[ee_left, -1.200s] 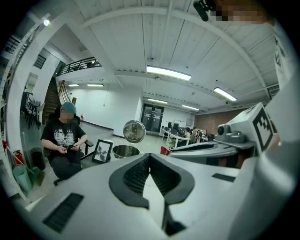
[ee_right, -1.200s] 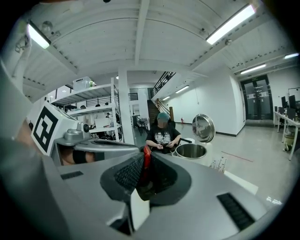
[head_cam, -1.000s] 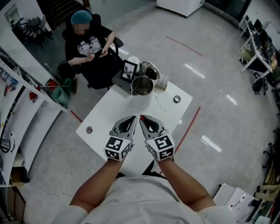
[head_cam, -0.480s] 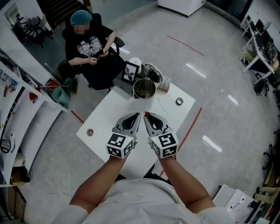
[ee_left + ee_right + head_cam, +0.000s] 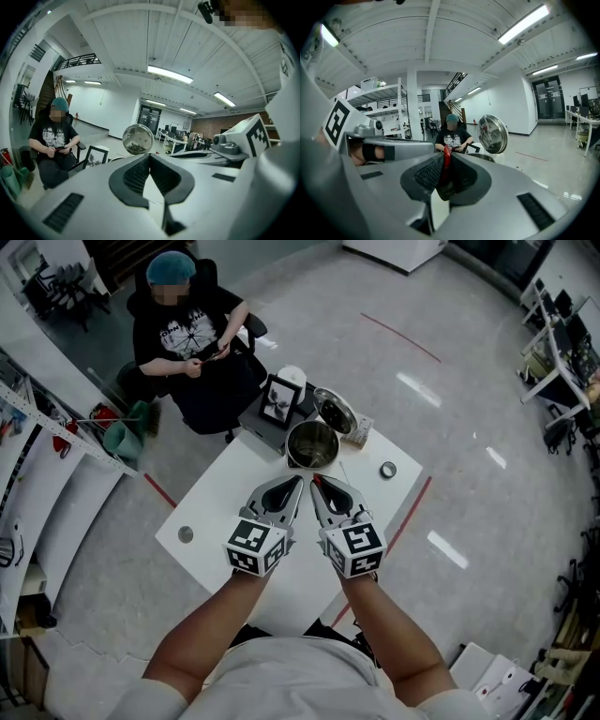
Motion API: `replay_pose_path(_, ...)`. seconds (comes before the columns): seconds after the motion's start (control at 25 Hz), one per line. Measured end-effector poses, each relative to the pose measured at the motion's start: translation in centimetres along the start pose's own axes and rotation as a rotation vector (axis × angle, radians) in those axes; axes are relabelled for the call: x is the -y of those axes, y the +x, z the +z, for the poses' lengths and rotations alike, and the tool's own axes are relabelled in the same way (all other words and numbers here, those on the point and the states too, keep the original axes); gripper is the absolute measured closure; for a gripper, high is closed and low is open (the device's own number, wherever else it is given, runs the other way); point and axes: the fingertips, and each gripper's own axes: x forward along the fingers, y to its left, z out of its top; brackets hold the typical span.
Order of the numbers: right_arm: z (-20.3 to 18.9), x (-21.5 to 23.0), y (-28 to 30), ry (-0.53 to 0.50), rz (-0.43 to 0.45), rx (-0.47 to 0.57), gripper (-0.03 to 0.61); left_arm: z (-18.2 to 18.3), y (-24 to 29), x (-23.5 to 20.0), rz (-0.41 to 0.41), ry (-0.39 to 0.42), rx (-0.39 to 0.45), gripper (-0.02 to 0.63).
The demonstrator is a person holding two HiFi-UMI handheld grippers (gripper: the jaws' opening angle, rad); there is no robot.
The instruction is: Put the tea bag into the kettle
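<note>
The right tongs [image 5: 316,483] are clamped on a small red tea bag [image 5: 446,160], which stands upright between the ribbed black pads, its top edge showing just above them. The left tongs [image 5: 296,484] are just beside them on the left, jaws together at the tips with nothing between them. Both point toward the far corner of the white square worktop [image 5: 216,512].

The round steel kettle [image 5: 312,444] stands at that far corner, close to the edge, with its mouth open. Its shiny lid [image 5: 335,411] is tilted back on the far right side. A short strip of bare worktop lies between the tips of the tongs and the kettle's near rim.

A black-framed picture [image 5: 278,399] stands just left of the kettle at the far edge. A small roll of tape [image 5: 388,469] lies near the right edge, well clear of the tongs. A small round grey object [image 5: 186,533] sits near the left edge. A seated person [image 5: 183,324] is beyond the far left corner. The pale floor to the right is open.
</note>
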Motion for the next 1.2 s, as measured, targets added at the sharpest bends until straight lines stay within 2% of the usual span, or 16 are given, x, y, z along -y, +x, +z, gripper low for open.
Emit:
replay_pose_path(0.2, 0.3, 1.5, 2.4, -0.009, 0.001, 0.000, 0.531, -0.2, 2.4, -1.6, -0.018, 0.015, -0.007, 0.603)
replay_pose_path(0.72, 0.5, 5.4, 8.2, -0.010, -0.016, -0.024, 0.531, -0.5, 8.0, -5.9, -0.017, -0.023, -0.016, 0.603)
replay_pose_path(1.0, -0.4, 6.4, 9.7, -0.024, -0.032, -0.046, 0.531, -1.3, 9.3, -7.9, -0.005, -0.013, -0.021, 0.603)
replay_pose_path(1.2, -0.8, 6.6, 9.3, -0.020, -0.047, -0.048, 0.531, -2.2, 9.3, -8.2, -0.009, -0.037, -0.032, 0.603)
